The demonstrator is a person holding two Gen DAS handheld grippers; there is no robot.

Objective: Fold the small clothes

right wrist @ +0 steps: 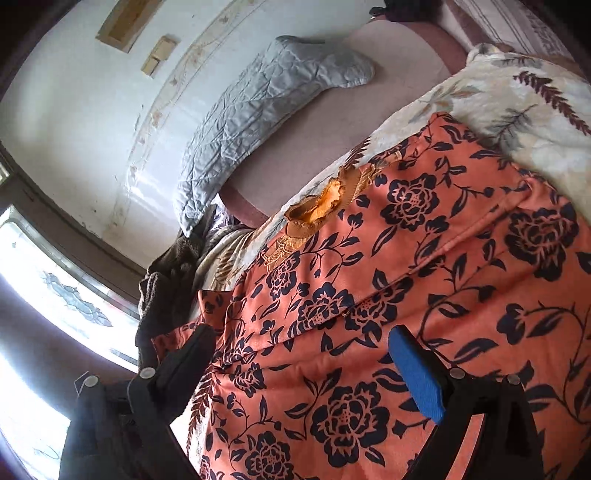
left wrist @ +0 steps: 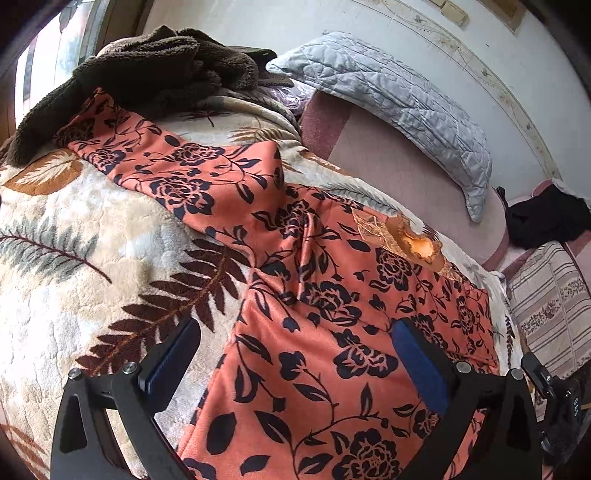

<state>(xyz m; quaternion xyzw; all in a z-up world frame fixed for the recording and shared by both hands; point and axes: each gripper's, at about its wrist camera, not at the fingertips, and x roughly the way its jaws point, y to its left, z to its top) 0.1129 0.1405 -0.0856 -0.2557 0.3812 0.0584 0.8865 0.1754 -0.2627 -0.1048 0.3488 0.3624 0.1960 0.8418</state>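
The orange long-sleeved top with dark navy floral print (left wrist: 317, 288) lies spread flat on the cream leaf-patterned fleece blanket (left wrist: 74, 240). Left gripper (left wrist: 295, 365) and right gripper (right wrist: 306, 373) stand wide apart above it, gripping nothing.

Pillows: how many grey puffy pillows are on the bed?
1. The grey quilted pillow leans against the white wall, beyond the orange flowered garment. More could be hidden under the dark brown fleece pile.
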